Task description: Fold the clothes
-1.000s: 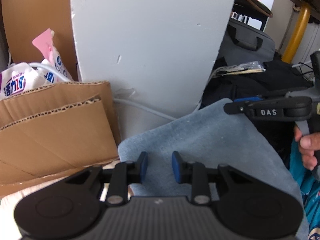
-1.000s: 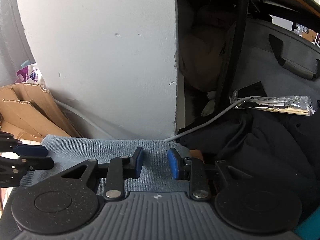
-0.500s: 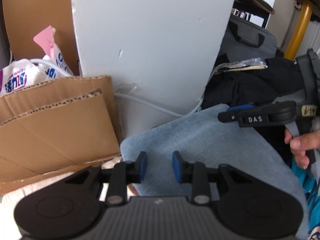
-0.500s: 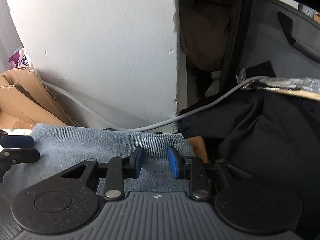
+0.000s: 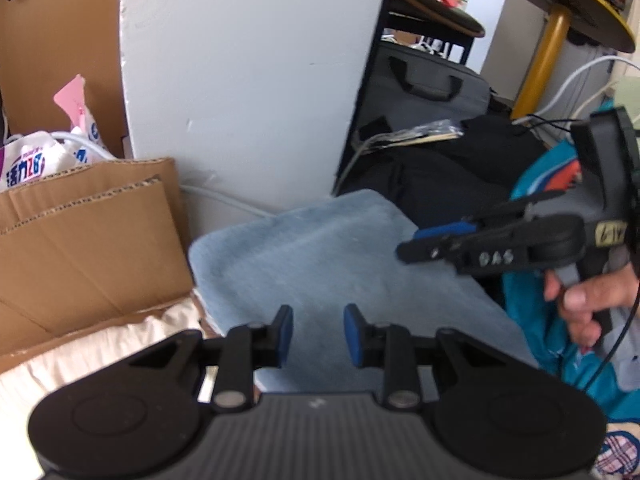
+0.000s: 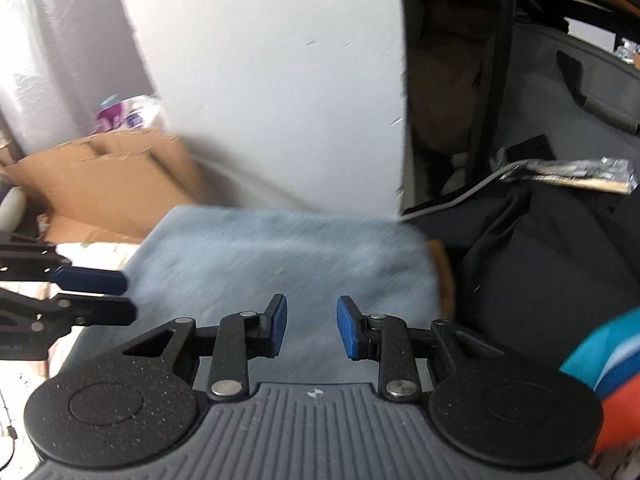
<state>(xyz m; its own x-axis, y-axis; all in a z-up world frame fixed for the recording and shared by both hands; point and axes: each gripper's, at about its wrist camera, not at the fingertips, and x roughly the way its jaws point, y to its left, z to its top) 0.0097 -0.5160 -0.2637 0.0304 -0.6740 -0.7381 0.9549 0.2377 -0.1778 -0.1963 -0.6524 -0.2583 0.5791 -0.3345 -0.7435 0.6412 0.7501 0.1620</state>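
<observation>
One piece of light-blue folded cloth (image 5: 340,264) lies in front of both claws, its far edge close to the foot of a white pillar (image 5: 256,72), with flattened cardboard (image 5: 80,232) to its left and a heap of dark clothes (image 5: 432,176) to its right. It looks like denim or a thick knit: soft and limp, fairly light, likely to sag and unfold if lifted by a single layer, not fragile and not slippery. The safest hold would be at a corner or along an edge, pinching all the layers together, one claw at each end so the cloth stays flat.

The left claw (image 5: 318,330) hangs over the near part of the cloth with its blue pads (image 5: 285,330) apart and nothing between them. The right claw (image 6: 311,330) stands the same way over the cloth's near right part, jaws apart and empty; seen from the left camera it reaches in from the right, gripped by a hand (image 5: 580,304).

By count: one blue cloth, two claws, one pillar, several cardboard sheets. A teal garment (image 5: 536,320) lies at the right, one grey bag (image 5: 432,84) farther back.
</observation>
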